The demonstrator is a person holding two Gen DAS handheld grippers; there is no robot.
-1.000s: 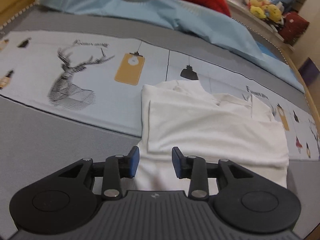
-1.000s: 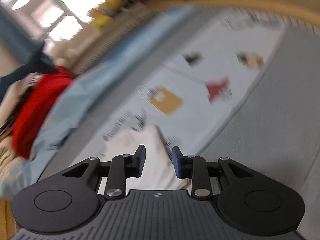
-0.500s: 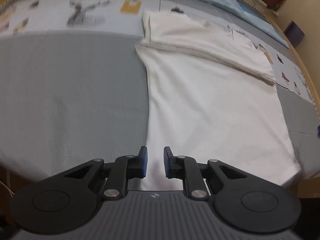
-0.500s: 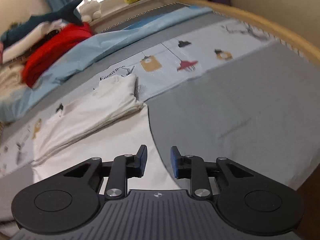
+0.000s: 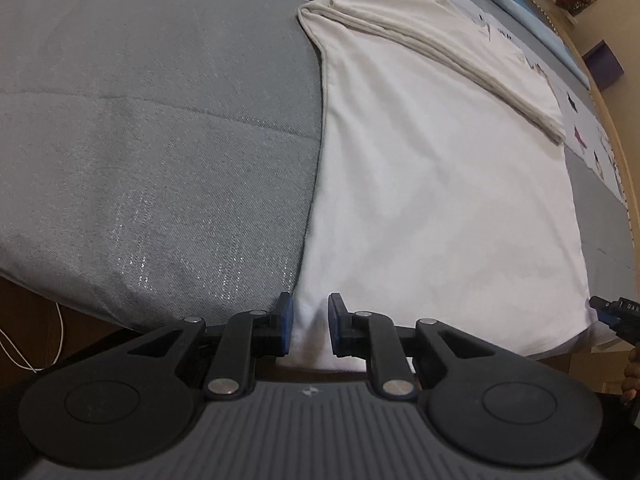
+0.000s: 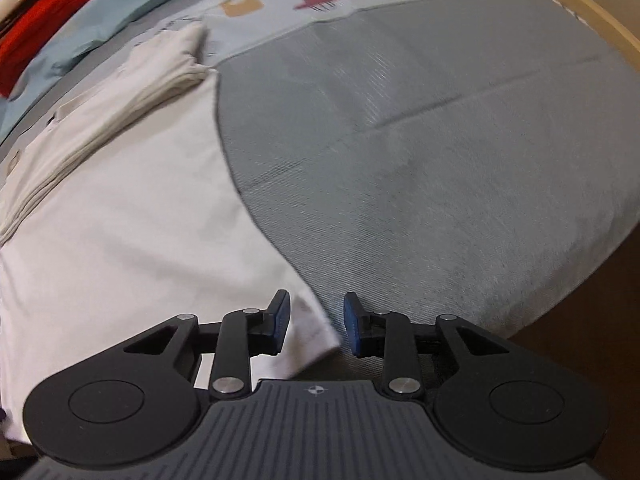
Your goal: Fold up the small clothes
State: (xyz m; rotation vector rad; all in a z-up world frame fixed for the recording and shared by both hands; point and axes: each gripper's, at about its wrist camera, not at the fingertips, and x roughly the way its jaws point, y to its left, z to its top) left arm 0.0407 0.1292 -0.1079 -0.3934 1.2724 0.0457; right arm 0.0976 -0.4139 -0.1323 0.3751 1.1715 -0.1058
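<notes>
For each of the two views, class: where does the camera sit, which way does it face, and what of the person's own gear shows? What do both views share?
Left wrist: sits behind the left hand-held gripper, facing up the bed over the white shirt's near-left hem; its open fingers show.
Right wrist: sits behind the right hand-held gripper, facing the shirt's near-right corner and the grey bedcover; open fingers show.
Shared: shirt, bedcover.

white shirt, flat on grey bedding, top part folded over

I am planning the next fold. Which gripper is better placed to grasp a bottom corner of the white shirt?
Right, probably: the right gripper has the white shirt's corner between its open jaws. The left gripper straddles the hem just inside the other corner.
</notes>
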